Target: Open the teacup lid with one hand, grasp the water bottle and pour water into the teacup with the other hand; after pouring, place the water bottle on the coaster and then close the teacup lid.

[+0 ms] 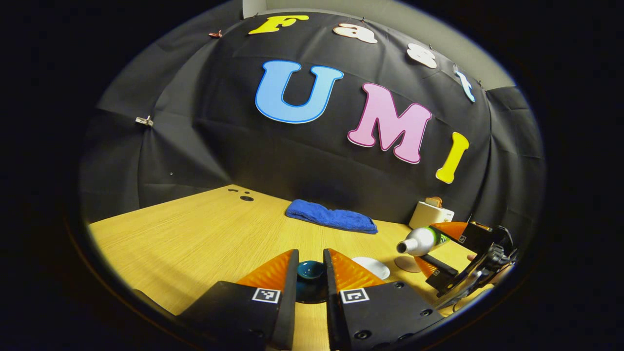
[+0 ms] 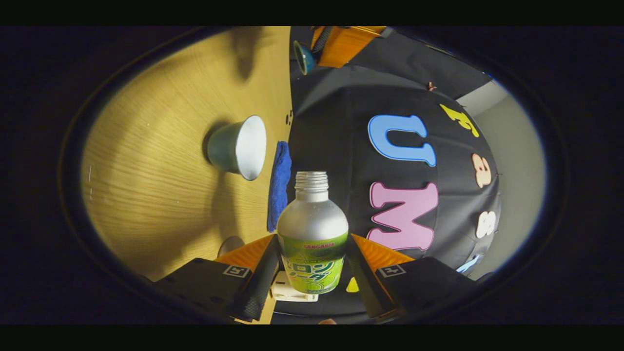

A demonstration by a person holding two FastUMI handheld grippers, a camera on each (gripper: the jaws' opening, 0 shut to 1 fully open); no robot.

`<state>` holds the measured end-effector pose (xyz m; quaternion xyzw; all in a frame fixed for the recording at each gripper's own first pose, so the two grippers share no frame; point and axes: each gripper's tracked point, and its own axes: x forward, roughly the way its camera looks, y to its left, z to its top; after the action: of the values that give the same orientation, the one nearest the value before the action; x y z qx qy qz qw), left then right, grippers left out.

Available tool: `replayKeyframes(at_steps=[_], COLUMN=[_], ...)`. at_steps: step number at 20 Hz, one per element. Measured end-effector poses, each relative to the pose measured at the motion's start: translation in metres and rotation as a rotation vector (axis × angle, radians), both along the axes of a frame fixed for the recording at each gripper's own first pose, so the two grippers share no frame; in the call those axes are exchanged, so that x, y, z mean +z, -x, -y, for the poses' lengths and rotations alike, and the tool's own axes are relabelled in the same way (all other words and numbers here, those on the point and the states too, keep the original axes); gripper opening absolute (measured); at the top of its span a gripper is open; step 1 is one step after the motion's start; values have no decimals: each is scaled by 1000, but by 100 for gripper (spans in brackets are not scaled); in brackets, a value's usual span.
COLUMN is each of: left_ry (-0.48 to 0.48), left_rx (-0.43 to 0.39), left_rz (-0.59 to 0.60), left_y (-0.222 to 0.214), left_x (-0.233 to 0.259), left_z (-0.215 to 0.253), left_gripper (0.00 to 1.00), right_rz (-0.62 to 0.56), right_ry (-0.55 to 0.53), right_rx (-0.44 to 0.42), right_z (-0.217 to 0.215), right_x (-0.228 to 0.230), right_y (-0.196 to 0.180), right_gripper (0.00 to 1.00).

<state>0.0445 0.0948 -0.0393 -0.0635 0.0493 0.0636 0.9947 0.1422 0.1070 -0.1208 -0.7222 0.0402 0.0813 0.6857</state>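
Note:
My left gripper (image 1: 310, 258) is shut on the dark teal teacup lid (image 1: 310, 270), held above the wooden table (image 1: 170, 243). The lid (image 2: 304, 57) and that gripper also appear far off in the right gripper view. The teacup (image 2: 239, 146), teal outside and white inside, stands uncovered on the table; its white inside (image 1: 373, 267) lies just right of my left fingers. My right gripper (image 2: 313, 243) is shut on the silver water bottle with a green label (image 2: 312, 229). The uncapped bottle (image 1: 421, 241) is tipped on its side, mouth toward the cup. A round coaster (image 1: 407, 264) lies below it.
A folded blue towel (image 1: 331, 217) lies at the back of the table by the black cloth wall. A small white box (image 1: 431, 214) stands at the back right. Small holes (image 1: 246, 197) mark the tabletop at the far left.

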Motion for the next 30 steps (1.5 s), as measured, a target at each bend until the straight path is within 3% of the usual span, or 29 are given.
replayKeyframes(at_steps=[10,22,27,28,30], left_ry=[11,9,14,14,13], left_rx=[-11,-11,-13,-13,-15], left_rz=[-9,-10,-15,-15,-15], left_y=[-1,-1,-2,-2,-2], left_x=[-2,-2,-4,-4,-3], left_z=[3,2,3,2,3], left_gripper=[31,30,30,30,31], right_rz=[-55,-12,25,31,41], right_ry=[122,235,286,296,318], right_rx=[-3,27,51,53,60], right_z=[2,0,-2,-3,-4], right_x=[-15,2,11,13,15], right_y=[-6,-11,-15,-15,-15], right_gripper=[79,76,79,76,82])
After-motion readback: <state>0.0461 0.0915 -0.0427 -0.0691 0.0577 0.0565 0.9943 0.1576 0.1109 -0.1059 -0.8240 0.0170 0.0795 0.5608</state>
